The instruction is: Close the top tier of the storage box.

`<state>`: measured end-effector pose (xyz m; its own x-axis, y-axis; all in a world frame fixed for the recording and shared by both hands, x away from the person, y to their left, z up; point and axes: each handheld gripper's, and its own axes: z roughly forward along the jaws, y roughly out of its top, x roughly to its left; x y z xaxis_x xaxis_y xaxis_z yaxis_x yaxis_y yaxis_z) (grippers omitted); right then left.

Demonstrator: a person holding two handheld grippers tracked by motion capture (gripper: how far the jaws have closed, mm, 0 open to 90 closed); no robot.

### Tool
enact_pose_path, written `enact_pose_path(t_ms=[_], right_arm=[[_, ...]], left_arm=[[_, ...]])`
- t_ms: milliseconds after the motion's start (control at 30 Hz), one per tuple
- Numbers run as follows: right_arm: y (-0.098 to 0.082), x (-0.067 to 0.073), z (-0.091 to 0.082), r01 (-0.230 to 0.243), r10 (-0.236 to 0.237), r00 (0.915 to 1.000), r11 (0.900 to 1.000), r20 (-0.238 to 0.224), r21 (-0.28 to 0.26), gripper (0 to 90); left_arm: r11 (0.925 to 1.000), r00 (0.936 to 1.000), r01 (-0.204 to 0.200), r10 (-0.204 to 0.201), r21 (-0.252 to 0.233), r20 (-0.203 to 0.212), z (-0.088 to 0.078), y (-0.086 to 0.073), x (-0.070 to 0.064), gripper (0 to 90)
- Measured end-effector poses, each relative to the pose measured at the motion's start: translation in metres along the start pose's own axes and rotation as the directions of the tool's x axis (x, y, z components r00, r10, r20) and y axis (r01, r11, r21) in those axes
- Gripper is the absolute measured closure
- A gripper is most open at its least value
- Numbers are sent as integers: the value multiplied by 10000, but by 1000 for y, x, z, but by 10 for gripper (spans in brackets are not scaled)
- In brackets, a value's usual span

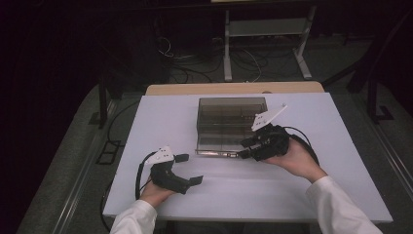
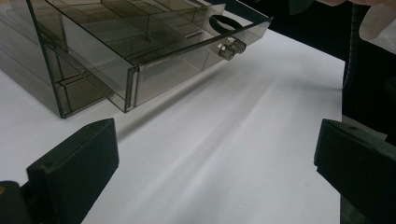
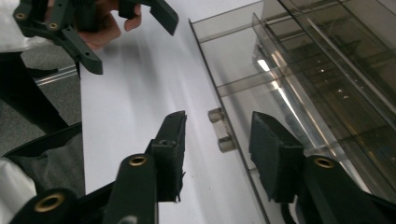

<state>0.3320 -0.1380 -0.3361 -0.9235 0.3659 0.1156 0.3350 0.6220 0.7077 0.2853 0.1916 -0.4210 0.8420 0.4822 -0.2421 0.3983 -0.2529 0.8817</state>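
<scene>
Smoked clear drawer organizer box (image 1: 232, 109) sits mid tabletop (image 1: 160, 122), its drawer (image 1: 219, 144) slid partly out toward the person. Right hand-held gripper (image 1: 245, 148) is at the drawer front. In the right gripper view the drawer's two-stud knob (image 3: 222, 129) lies just ahead, between the half-open jaws; pads flank it without pressing, nothing held. The drawer front's long axis runs across the jaw gap. Left hand-held gripper (image 1: 191, 169) rests well apart, near the tabletop's front, jaws wide and empty; its view shows the drawer's dividers and a black ring (image 2: 224, 23) inside.
</scene>
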Motion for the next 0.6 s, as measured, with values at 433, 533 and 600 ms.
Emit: enact_pose_path(t_ms=[433,533,600], right_arm=[[5,11,9,-5,5,9986,10000,-529,7,738],[5,13,12,8,-6,9983,10000,-582,41,770],[5,14,14,42,-38,9986,10000,-524,75,799]], left_arm=[[10000,10000,-1,1,-11,0,0,0,0,0],[10000,10000,11,-11,-18,10,0,0,-1,0],[10000,10000,0,0,-18,7,0,0,-1,0]])
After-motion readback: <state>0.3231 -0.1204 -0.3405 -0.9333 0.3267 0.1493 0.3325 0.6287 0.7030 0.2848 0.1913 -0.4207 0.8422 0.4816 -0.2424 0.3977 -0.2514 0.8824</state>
